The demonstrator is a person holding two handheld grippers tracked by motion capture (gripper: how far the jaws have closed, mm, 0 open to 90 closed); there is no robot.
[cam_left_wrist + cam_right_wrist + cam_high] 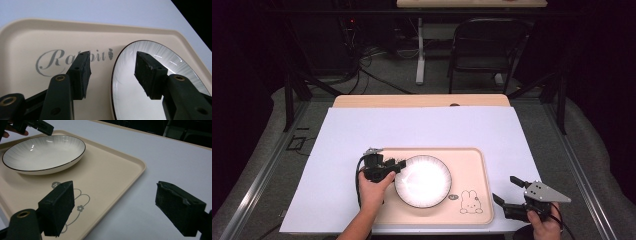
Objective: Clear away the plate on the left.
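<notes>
Item: one white plate (422, 180) with a thin dark rim, lying flat in a cream tray (472, 159), toward the tray's left half; the tray rests on a white sheet (422, 125) over the table, at the near edge. We list the left gripper (400, 165) at the plate's left rim, its jaws spread, one pad over the tray floor and the other over the plate's inner slope, the rim between them with no pad pressing on it. We list the right gripper (507, 189) off the tray's near right corner, jaws spread wide and holding nothing, above the sheet. Risks, as we judge them: the left jaws straddle the rim closely, so a careless pull sideways could catch the edge and drag or tip the plate; a re-grip on the glazed slope could slip, the surface looking smooth and shiny; a plate lifted by one edge alone could swing down and strike the tray. Views compared: the left gripper view gives the printed word on the tray floor (75, 58) and the straddle of the rim (113, 75); the right gripper view gives the plate's shallow profile (45, 153) and the rabbit drawing (75, 205) close up, which the high view renders small; the high view adds both hands, a chair (487, 47) and cables on the floor beyond.
</notes>
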